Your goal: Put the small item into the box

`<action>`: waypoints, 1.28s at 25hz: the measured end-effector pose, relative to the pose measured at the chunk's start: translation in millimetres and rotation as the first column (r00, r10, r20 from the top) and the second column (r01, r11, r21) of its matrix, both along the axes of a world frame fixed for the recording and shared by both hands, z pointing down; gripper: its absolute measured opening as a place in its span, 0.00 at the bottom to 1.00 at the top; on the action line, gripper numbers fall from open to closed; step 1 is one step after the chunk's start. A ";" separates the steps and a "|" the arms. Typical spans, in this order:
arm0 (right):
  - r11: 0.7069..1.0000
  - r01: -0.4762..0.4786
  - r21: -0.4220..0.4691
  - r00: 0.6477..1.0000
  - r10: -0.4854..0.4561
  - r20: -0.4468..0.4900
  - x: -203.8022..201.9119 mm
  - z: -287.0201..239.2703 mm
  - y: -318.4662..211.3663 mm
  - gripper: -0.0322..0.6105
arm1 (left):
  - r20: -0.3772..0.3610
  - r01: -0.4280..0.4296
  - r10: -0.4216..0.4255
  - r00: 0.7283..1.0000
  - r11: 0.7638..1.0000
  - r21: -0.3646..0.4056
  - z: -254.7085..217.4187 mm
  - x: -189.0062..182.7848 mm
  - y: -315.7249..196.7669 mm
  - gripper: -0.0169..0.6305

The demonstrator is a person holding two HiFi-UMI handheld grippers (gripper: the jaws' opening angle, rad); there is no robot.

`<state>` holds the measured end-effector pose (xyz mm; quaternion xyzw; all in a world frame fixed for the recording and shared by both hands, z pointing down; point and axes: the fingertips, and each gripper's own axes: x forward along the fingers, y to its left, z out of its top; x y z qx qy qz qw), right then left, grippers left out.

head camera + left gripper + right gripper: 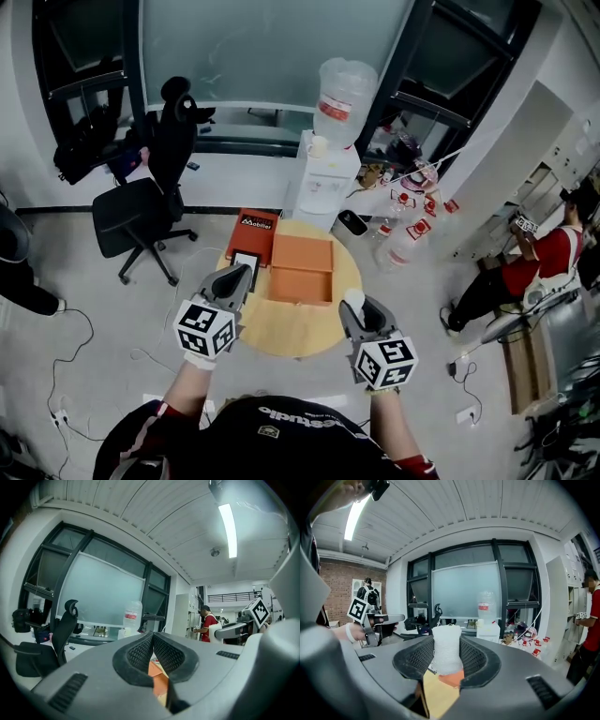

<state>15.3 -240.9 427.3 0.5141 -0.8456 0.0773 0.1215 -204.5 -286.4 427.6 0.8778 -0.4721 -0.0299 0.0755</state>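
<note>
Between the right gripper's (357, 312) widely parted jaws stood the small item (446, 654), white, upright and clamped at its sides. Beside it, the left gripper (236, 276) was closed and empty. Just ahead, left of the right gripper, lay the open orange box (302, 285).

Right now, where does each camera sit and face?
Head view: on the person's head, steeply down at round table, orange box, forearms, left claw, right claw.
Left gripper view: on the left claw, level toward the window, jaws together.
Right gripper view: on the right claw, same way, jaws gripping the white item.
Shared by both: water bottle.
</note>
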 end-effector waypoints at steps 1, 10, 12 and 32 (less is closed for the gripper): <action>1.000 -0.002 -0.002 1.000 0.002 0.000 0.6 0.7 -2.1 0.34 | 0.000 -0.001 0.001 1.000 1.000 -0.002 1.0 0.4 -2.9 0.05; 1.000 0.011 -0.019 1.000 -0.011 0.014 11.4 9.7 -22.9 0.34 | 0.006 0.012 -0.012 1.000 1.000 -0.011 4.7 12.6 -15.3 0.05; 0.999 0.030 -0.019 0.999 -0.030 0.017 10.9 10.8 -32.7 0.34 | 0.008 0.027 -0.027 1.000 1.000 -0.011 5.3 12.6 -20.5 0.05; 0.975 0.220 -0.030 0.974 -0.218 0.070 11.2 34.0 -134.0 0.34 | 0.065 0.145 -0.142 0.988 0.989 -0.041 14.8 38.1 -66.4 0.05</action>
